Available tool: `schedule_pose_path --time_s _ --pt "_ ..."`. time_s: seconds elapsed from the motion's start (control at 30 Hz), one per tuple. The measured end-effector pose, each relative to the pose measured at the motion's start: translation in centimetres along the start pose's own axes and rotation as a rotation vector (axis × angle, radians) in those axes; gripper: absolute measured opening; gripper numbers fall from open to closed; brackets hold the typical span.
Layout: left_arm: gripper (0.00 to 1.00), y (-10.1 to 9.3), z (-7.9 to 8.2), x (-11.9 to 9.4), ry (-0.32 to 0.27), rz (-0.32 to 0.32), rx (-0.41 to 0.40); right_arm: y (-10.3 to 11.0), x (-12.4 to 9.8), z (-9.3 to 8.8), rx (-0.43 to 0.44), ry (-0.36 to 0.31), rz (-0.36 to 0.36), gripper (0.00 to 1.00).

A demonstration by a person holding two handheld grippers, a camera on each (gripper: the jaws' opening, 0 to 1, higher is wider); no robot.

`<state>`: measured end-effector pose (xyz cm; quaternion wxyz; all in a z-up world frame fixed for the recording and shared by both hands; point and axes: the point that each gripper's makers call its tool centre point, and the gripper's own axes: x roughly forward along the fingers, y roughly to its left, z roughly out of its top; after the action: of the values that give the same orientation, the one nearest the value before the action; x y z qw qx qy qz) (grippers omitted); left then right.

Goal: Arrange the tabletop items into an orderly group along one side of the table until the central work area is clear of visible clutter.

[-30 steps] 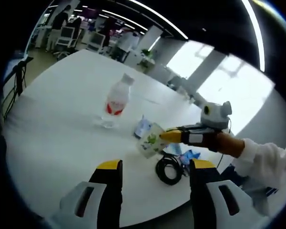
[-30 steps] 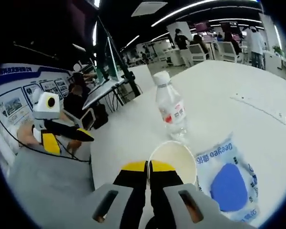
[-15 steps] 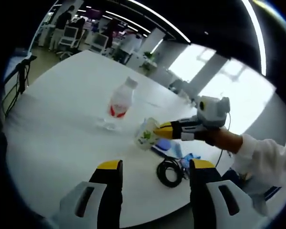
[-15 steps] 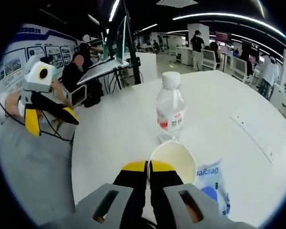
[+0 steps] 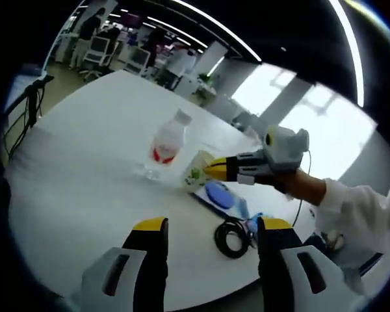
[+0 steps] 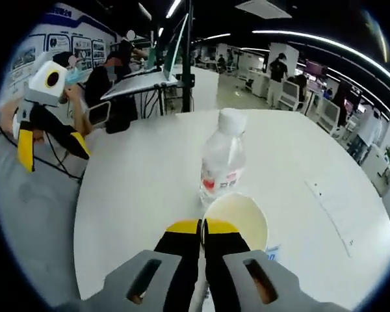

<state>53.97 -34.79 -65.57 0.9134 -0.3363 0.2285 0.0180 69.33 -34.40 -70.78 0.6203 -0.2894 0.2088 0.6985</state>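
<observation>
Gripping cup (image 6: 235, 220); right tongs (image 6: 203, 227)

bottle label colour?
Red and white, on the clear water bottle with its white cap; clearest in the right gripper view.

The right gripper (image 5: 211, 170) grips a paper cup (image 5: 196, 171) just beside a water bottle (image 5: 165, 143) on the white table (image 5: 71, 169). A blue packet (image 5: 220, 195) and coiled black cable (image 5: 233, 237) lie near the left gripper (image 5: 209, 226), whose jaws stand wide apart.
</observation>
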Motion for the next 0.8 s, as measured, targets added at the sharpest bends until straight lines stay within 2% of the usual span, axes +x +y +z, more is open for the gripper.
schedule_pose_path --time_s 0.27,0.47,0.63,0.8 --pt "0.51 0.3 0.3 0.0 -0.008 0.002 -0.002 -1.3 0.9 0.2 -0.021 0.017 -0.017 0.00" --pt "0.51 0.1 0.4 -0.1 -0.016 -0.002 -0.013 -1.9 1.6 -0.5 -0.037 0.039 -0.021 0.00" --pt "0.51 0.1 0.5 -0.1 -0.020 -0.005 -0.020 -1.5 2.0 0.5 -0.070 0.009 -0.006 0.00" --pt "0.51 0.4 0.8 -0.2 -0.033 -0.005 -0.035 -1.9 3.4 -0.7 -0.120 0.069 -0.028 0.00"
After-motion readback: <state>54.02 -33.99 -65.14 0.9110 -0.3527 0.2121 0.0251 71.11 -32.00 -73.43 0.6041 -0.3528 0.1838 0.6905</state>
